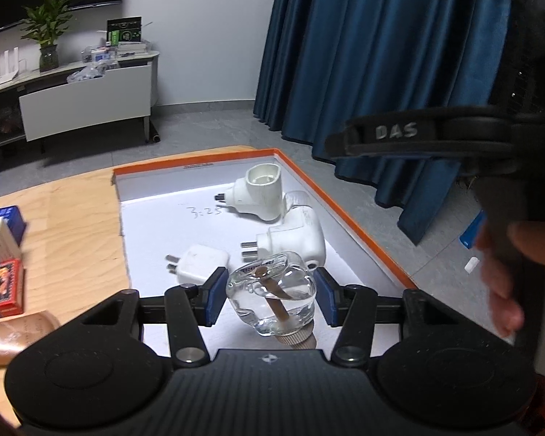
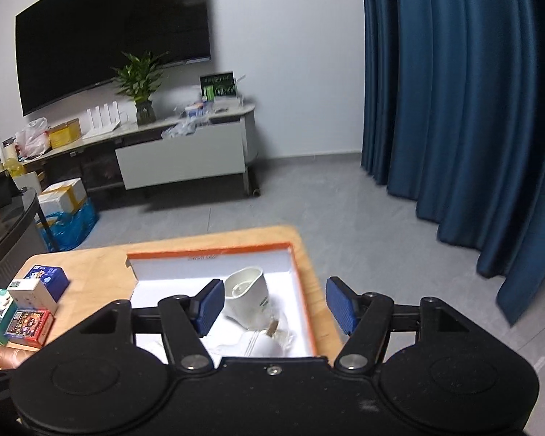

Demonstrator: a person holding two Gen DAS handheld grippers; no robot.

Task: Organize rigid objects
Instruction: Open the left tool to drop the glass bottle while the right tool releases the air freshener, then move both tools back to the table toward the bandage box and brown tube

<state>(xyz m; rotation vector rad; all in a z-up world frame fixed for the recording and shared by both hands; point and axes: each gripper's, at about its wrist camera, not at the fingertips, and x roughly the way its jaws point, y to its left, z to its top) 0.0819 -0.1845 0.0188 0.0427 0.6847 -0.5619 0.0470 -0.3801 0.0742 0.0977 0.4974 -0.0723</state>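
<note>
A clear glass bottle (image 1: 272, 296) with a brown wick and a ribbed cap lies between the pads of my left gripper (image 1: 270, 296); the pads stand just apart from its sides, so the gripper is open. It is over the near end of an orange-rimmed white box (image 1: 348, 214). In the box lie two white plug-in heaters (image 1: 259, 192) (image 1: 296, 238) and a white charger (image 1: 201, 263). My right gripper (image 2: 274, 307) is open and empty above the same box (image 2: 301, 290), with a white heater (image 2: 249, 298) beyond it.
The box sits on a wooden table (image 1: 72, 225). Several small boxes (image 2: 29, 303) and a brown tube (image 2: 7, 356) stand at the table's left. The person's hand with the other gripper (image 1: 490, 218) is at the right. Blue curtains (image 2: 454, 109) hang beyond.
</note>
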